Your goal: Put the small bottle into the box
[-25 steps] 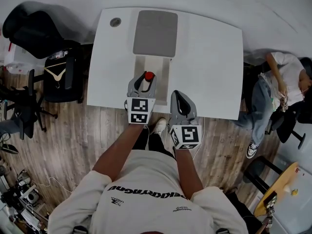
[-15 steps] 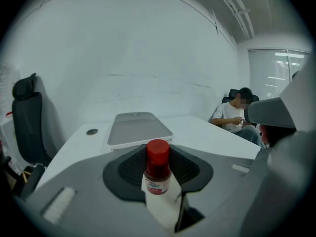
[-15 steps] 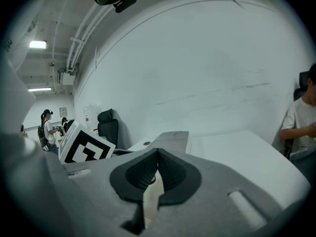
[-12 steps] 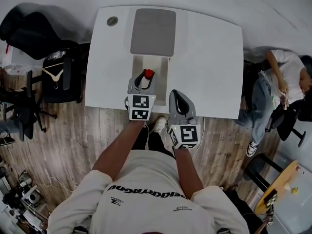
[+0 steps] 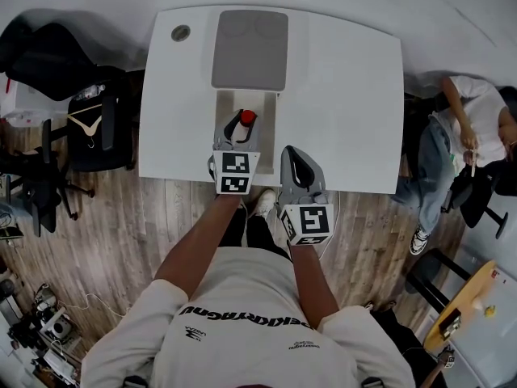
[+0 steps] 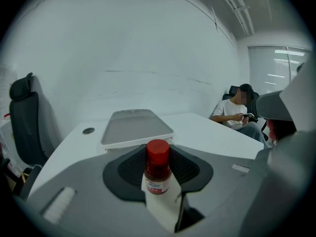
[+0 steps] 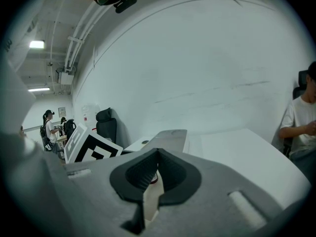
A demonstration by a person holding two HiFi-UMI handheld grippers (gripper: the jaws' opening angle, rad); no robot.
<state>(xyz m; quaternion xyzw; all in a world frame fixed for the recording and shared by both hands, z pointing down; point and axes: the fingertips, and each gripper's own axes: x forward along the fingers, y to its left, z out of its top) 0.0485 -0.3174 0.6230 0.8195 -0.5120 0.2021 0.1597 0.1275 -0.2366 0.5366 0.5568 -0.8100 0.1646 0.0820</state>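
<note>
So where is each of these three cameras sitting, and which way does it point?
Head view: on the person's head, looking steeply down at the table and box; shows their arms, shirt, left gripper and right gripper.
Left gripper view: rides the left gripper, looking along its jaws, shut on the small bottle, towards the lid and wall.
Right gripper view: rides the right gripper, looking past its shut jaws across the table.
Shared: all three show the lid and table.
</note>
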